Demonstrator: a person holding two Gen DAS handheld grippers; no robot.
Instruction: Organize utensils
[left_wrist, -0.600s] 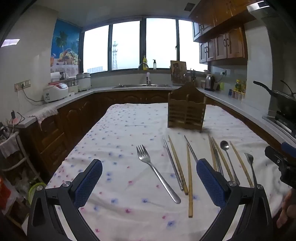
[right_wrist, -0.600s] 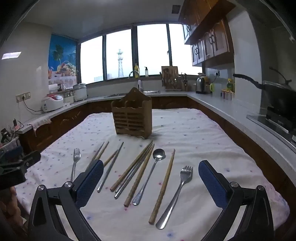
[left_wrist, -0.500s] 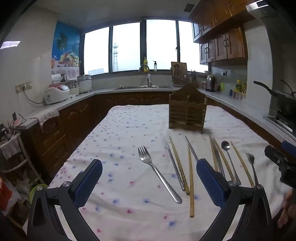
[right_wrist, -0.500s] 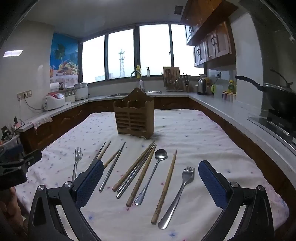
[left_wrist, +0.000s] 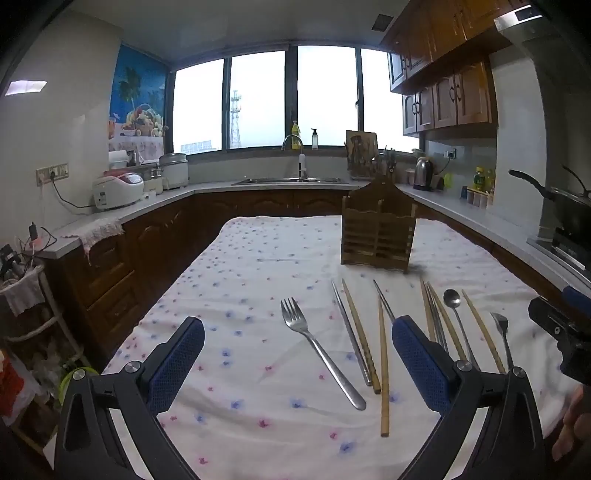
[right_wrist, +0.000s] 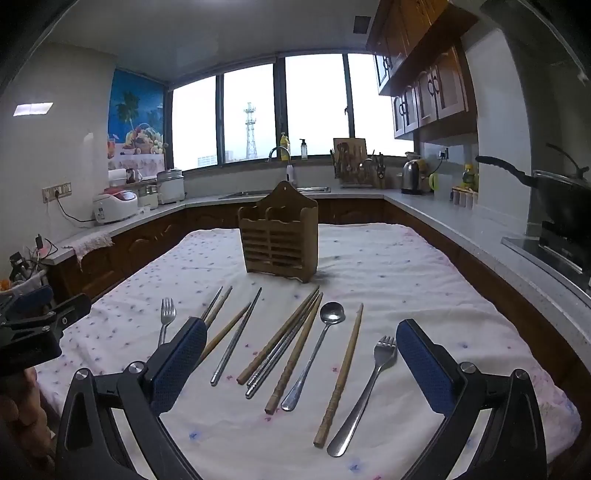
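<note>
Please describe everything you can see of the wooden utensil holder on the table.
The wooden utensil holder is a brown box that looks like wood or bamboo. Its front is slatted, and its taller back panel ends in a peak with a small hole. A divider splits it into two compartments; no utensil shows above the rim. It stands upright on the flowered tablecloth, behind the row of utensils, touching none of them.

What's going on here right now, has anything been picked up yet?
Nothing yet. A person holds the left gripper and the right gripper above the cloth-covered table, both wide open and empty. Two forks, a spoon and several wooden and metal chopsticks lie loose on the cloth. The wooden utensil holder stands upright behind them; no utensil shows in it.
</note>
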